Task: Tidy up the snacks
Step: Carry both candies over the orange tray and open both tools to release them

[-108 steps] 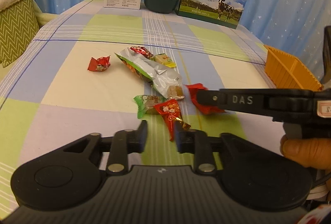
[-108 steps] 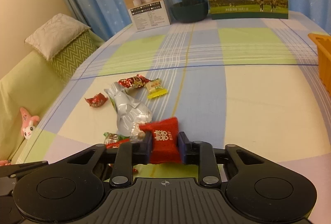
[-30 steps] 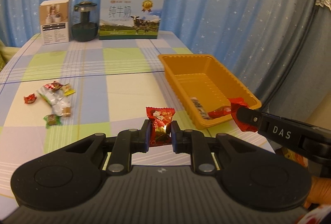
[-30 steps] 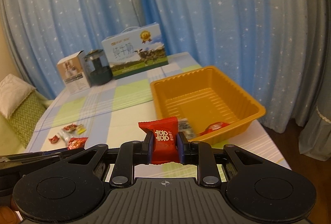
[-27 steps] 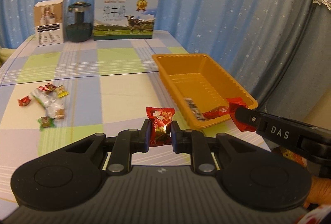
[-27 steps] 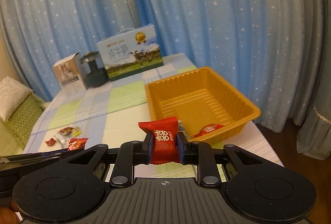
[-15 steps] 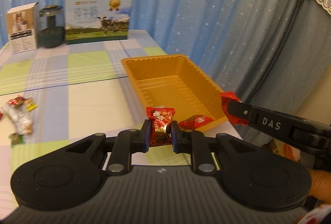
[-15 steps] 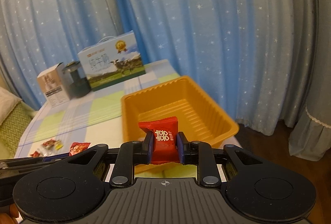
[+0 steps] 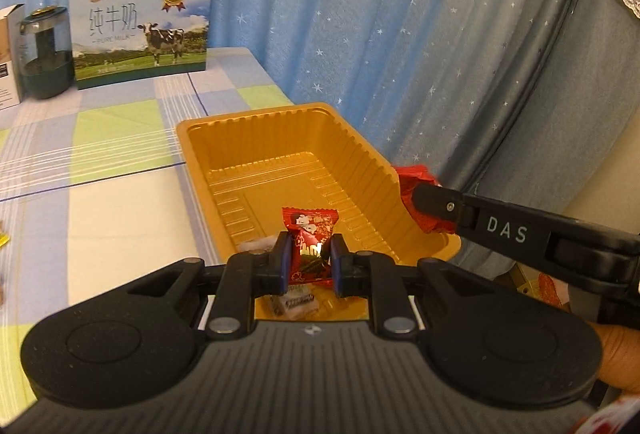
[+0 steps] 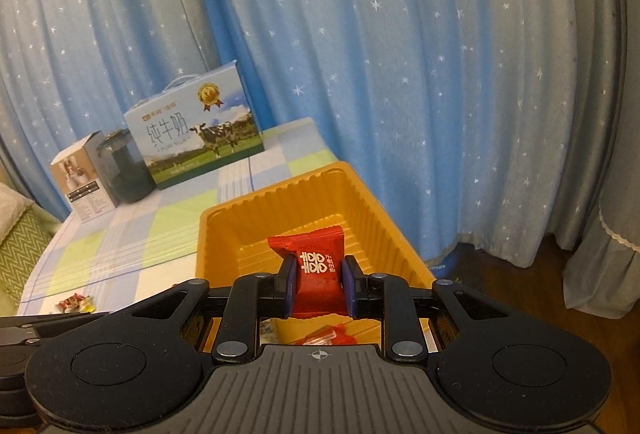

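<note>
Left wrist view: we grip a candy in each tool over the orange tray.
Our left tool [image 9: 308, 260] pinches a red patterned candy [image 9: 310, 238]; our right tool [image 10: 318, 286] clamps a red packet [image 10: 316, 270]; the orange tray [image 9: 256, 121] lies just below both.

Black ribbed tongs [image 9: 308, 264], silver rivets, blue pads, white "DAS" lettering.

Milk carton [image 9: 141, 29] at 10 o'clock on the checked desk [image 9: 120, 121], dark glass jar [image 9: 46, 53] just left of it, white box [image 9: 8, 57] beyond. Blue star curtain [image 10: 360, 53] behind; green cushion [image 10: 16, 254] at 9.
</note>
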